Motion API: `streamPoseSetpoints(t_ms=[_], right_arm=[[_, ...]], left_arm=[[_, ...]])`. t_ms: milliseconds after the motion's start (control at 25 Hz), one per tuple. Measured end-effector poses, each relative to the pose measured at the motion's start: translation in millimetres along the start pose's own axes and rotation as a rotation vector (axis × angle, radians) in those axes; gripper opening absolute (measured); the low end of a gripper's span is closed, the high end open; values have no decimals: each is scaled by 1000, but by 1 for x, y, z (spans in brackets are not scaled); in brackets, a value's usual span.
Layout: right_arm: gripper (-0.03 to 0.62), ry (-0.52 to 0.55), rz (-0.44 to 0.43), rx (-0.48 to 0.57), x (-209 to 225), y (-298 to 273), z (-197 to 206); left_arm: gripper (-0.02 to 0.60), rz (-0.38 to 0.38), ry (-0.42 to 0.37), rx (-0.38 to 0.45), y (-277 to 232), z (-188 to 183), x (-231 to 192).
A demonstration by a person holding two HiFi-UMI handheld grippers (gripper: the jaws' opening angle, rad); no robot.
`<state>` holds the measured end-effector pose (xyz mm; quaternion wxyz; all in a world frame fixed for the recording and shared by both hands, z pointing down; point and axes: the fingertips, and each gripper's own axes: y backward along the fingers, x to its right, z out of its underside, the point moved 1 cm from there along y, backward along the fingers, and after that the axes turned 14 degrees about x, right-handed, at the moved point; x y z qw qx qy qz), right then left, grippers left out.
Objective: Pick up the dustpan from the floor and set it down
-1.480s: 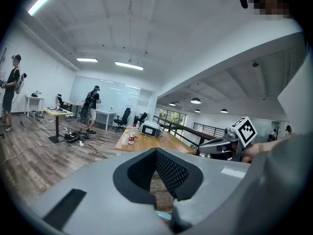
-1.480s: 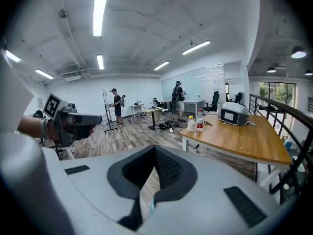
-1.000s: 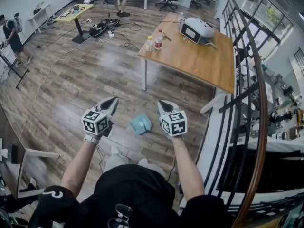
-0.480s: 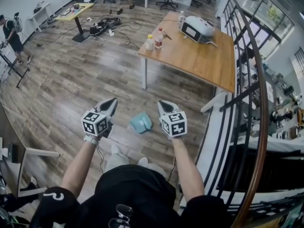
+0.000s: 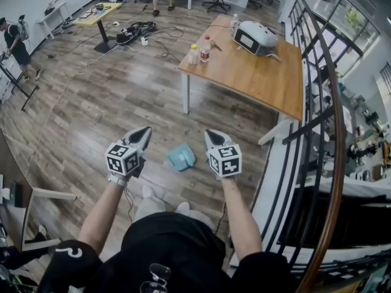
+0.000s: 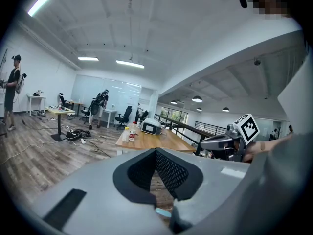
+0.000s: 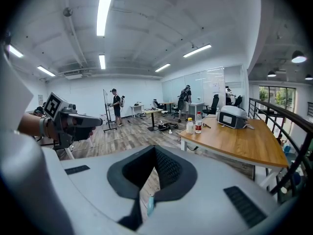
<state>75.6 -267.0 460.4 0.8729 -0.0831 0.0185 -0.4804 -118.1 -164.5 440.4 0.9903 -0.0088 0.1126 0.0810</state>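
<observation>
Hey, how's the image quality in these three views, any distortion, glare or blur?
Head view: strong fisheye, the black metal railing bows into an arc; the small teal dustpan on the wood floor is evenly lit and fairly sharp. Left gripper view: dark vignetted corners, wide-angle bending toward the edges. Right gripper view: the ceiling strip light blows out white.

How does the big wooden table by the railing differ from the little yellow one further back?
The wooden table is large and near; the yellow table small and far off. The wooden table has white legs; the yellow table one dark post. The wooden table carries two bottles and a white machine; the yellow table's things are too small to tell. Both stand on the wood floor.
</observation>
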Motion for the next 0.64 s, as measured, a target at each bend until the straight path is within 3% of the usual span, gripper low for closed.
streamPoseSetpoints(t_ms=[640], right_arm=[[-5,-9,-4,-4,4,-4,2]], left_arm=[[-3,-11,1,-2,1,1,-3]])
